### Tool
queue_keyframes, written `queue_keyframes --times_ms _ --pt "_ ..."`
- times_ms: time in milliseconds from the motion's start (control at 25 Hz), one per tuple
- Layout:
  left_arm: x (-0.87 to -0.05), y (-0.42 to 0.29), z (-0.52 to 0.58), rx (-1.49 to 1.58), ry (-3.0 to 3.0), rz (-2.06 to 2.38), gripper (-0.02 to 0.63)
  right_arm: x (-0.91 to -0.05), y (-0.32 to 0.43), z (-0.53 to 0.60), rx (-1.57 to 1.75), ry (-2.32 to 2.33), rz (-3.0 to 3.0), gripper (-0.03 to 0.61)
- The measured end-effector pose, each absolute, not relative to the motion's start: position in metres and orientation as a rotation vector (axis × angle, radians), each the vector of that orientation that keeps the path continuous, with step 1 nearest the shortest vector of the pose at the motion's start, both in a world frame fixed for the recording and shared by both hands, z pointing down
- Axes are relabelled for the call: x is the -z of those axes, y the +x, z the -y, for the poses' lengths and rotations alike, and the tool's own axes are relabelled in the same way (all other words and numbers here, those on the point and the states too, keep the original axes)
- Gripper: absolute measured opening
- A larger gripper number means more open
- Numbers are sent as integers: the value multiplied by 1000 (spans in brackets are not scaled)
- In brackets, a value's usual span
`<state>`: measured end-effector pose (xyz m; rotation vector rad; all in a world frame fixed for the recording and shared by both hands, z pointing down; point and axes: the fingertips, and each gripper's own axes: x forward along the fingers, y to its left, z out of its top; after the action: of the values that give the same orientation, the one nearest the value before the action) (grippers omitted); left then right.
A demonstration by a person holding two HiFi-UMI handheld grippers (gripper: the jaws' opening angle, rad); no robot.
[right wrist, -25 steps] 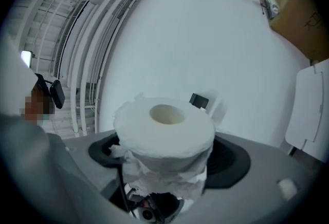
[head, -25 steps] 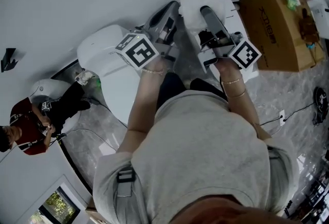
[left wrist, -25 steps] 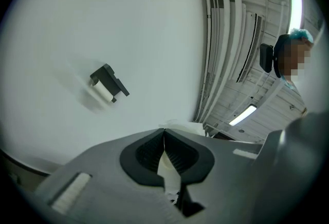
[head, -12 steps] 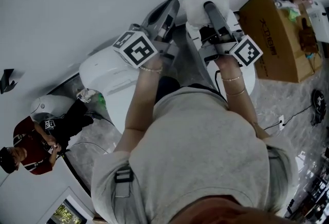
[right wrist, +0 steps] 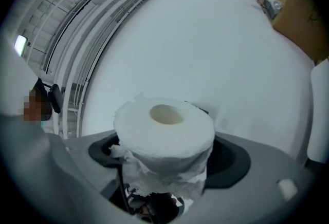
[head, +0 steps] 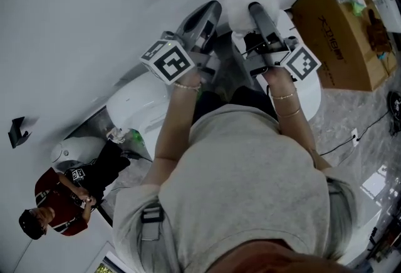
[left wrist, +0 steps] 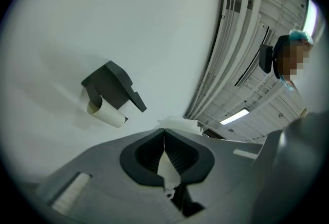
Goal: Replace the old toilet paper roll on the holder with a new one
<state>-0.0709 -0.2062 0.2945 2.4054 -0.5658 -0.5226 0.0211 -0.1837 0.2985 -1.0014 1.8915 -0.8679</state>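
White new roll (right wrist: 164, 125) sits clamped in right gripper (right wrist: 167, 156) jaws, left gripper (left wrist: 164, 138) jaws pinching a scrap (left wrist: 165, 169), short of the holder (left wrist: 114, 86); next, its old roll (left wrist: 106, 111) likely needs freeing.

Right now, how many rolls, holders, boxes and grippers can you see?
Rolls: 2, new roll in right gripper, old roll on the holder
Holder: 1
Box: 1
Grippers: 2, left gripper shut on a paper strip
Total: 6
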Motion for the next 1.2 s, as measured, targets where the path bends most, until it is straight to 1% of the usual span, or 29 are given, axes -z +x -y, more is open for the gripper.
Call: queue_keyframes --times_ms 360,1200 --pt "-310 -63 229 483 2385 577 6 -315 23 207 935 -988 -1861 449" --pt "-340 -52 286 557 2257 765 6 -341 44 268 1109 -918 -1899 449"
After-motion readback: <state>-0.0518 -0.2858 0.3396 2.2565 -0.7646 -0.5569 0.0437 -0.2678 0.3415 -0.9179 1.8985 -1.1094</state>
